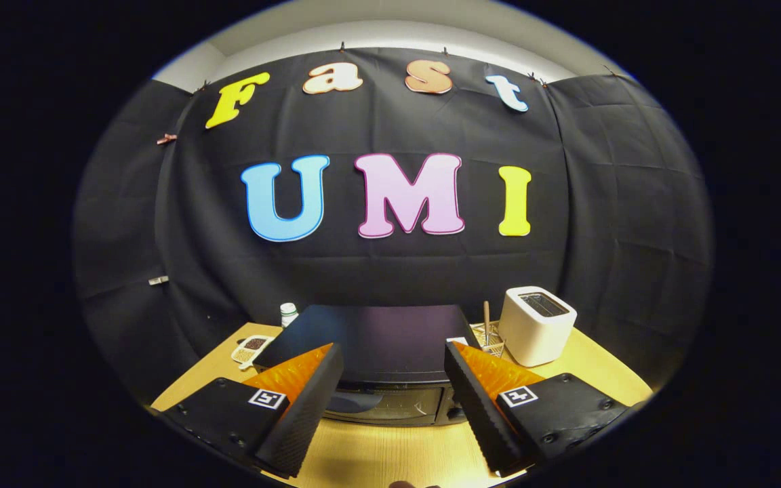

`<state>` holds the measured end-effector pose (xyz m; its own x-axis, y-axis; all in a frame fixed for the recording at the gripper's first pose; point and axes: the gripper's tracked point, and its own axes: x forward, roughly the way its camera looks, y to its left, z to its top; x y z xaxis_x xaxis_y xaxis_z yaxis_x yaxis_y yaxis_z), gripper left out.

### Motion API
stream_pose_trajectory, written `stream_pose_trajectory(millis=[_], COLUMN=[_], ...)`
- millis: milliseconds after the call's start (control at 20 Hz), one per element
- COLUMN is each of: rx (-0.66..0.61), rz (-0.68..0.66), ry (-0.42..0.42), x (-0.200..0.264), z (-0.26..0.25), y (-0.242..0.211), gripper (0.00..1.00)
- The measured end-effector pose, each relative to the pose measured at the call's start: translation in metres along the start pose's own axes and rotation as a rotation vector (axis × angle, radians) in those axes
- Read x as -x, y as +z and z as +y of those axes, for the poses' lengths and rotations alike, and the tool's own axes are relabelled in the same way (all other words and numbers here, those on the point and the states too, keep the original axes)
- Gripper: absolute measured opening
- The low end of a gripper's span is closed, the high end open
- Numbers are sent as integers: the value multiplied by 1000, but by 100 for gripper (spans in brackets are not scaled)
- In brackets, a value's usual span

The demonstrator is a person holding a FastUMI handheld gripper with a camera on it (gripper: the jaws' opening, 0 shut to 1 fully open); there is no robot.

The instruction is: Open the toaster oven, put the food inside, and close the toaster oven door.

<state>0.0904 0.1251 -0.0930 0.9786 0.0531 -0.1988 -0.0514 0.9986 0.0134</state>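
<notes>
Toaster oven: door closed, on the wooden table.
Gripper fingers spread wide, holding nothing; oven lies just ahead, between them. White toaster stands beside it.

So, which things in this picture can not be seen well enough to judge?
- Toaster oven, gripper view: the open gripper has its fingers in front of the door's two ends, so the handle is hard to make out.
- Small dish left of the oven: too small to tell its contents.
- Wire utensil between the oven and the white toaster: partly hidden by both.
</notes>
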Motion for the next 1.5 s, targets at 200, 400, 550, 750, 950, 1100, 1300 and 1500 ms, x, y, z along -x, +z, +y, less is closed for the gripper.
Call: stream_pose_trajectory(millis=[200, 400, 550, 750, 950, 1100, 1300, 1500], rx=[-14, 9, 42, 15, 21, 14, 31, 28], rz=[73, 146, 160, 191, 202, 234, 235, 250], ry=[-18, -15, -14, -28, -37, -16, -14, -9], x=[-26, -44, -53, -60, -58, -54, -38, -20], z=[19, 43, 53, 58, 60, 61, 60, 61], y=[-30, -64, -74, -89, -93, -97, -102, -112], gripper=[98, 98, 98, 99, 99, 99, 98, 98])
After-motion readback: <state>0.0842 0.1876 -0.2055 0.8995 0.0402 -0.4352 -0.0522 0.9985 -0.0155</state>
